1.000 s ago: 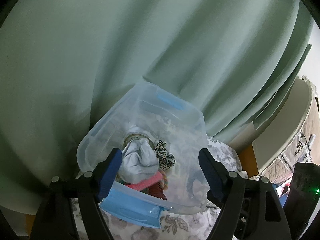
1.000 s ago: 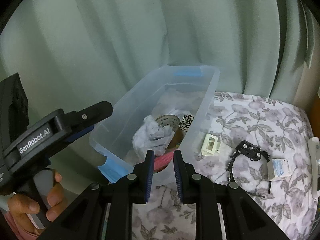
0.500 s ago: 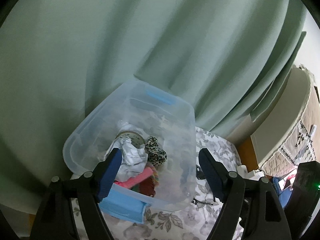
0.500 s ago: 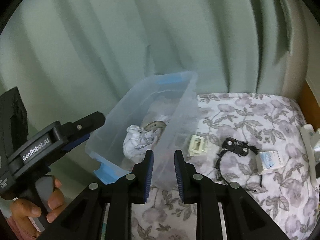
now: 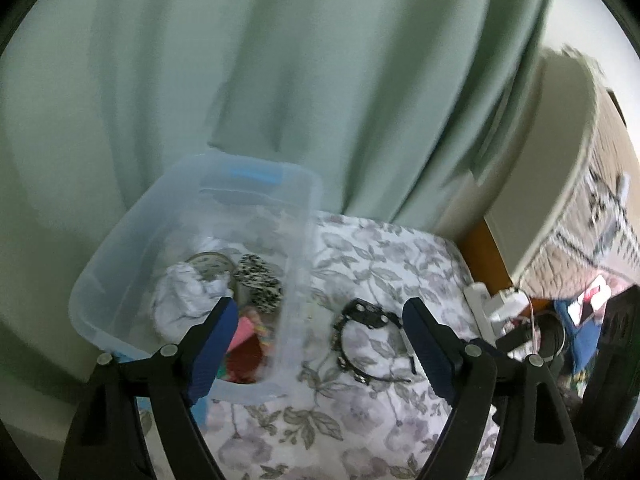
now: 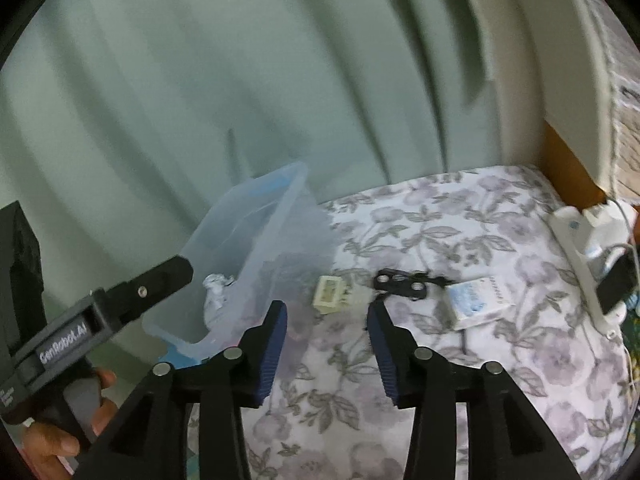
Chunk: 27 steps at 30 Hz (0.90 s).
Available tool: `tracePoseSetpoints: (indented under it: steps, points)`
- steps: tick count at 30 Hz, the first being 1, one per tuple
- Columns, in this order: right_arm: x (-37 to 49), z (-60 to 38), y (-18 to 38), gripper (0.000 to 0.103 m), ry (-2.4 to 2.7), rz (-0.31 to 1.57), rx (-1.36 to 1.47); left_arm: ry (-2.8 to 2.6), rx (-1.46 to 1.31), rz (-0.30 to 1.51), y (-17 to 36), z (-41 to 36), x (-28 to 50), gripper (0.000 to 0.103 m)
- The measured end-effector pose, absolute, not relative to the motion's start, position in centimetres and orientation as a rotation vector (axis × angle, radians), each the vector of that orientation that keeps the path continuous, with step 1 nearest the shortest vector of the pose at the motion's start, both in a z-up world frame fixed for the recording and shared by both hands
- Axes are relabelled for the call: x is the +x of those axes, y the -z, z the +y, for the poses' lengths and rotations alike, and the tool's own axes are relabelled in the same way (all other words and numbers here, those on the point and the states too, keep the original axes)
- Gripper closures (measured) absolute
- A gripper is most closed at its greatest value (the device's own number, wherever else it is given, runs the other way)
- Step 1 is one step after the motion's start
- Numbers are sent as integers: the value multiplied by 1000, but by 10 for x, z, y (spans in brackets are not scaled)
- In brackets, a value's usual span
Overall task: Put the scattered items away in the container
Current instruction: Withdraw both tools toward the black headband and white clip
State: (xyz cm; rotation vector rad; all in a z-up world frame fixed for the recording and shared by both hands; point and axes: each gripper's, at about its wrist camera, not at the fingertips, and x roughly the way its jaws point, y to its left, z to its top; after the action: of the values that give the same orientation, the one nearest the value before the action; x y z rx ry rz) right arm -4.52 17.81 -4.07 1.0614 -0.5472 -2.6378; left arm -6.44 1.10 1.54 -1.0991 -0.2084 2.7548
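A clear plastic bin (image 5: 298, 200) (image 6: 276, 216) stands on the floral cloth at the left, holding a crumpled white cloth (image 5: 180, 300), a leopard-print piece (image 5: 258, 282) and pink and red items. On the cloth to its right lie a black strap (image 5: 362, 316) (image 6: 400, 282), a small cream box (image 6: 330, 292) and a white-blue packet (image 6: 478, 298). My left gripper (image 5: 318, 318) hangs open and empty, its jaws still widening, straddling the bin's right wall and the strap. My right gripper (image 6: 326, 316) is opening, nothing between its fingers, short of the cream box.
Green curtains hang behind the bin. A white power strip (image 6: 580, 248) with plugs lies along the cloth's right edge, beside a wooden frame (image 6: 568, 160). A hand (image 6: 52, 444) holds the left gripper's handle at lower left of the right wrist view.
Both views have swung right, away from the bin and over the floral cloth; the strap now shows between the left fingers. The right gripper's jaws went from nearly shut to clearly apart.
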Motion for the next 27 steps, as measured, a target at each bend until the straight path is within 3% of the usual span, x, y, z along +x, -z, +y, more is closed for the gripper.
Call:
tracePoseSetpoints:
  steps: [7, 9, 16, 18, 20, 27]
  points:
    - [-37, 220, 51, 43, 2687, -669, 1072, -2697, -1099, -106, -13, 53, -61, 17]
    - [-35, 229, 54, 42, 2694, -697, 1076, -2682, -1104, -92, -11, 61, -61, 8]
    - [-34, 244, 65, 37, 2694, -738, 1112, -2665, -1132, -94, -2, 74, -60, 6]
    - [-33, 247, 69, 35, 2689, -745, 1119, -2659, -1145, -106, 1, 76, -60, 1]
    - [-32, 251, 72, 26, 2688, -755, 1123, -2649, -1159, -118, 5, 77, -60, 1]
    - [-30, 264, 86, 9, 2702, -789, 1155, -2614, -1213, -141, 26, 81, -63, 0]
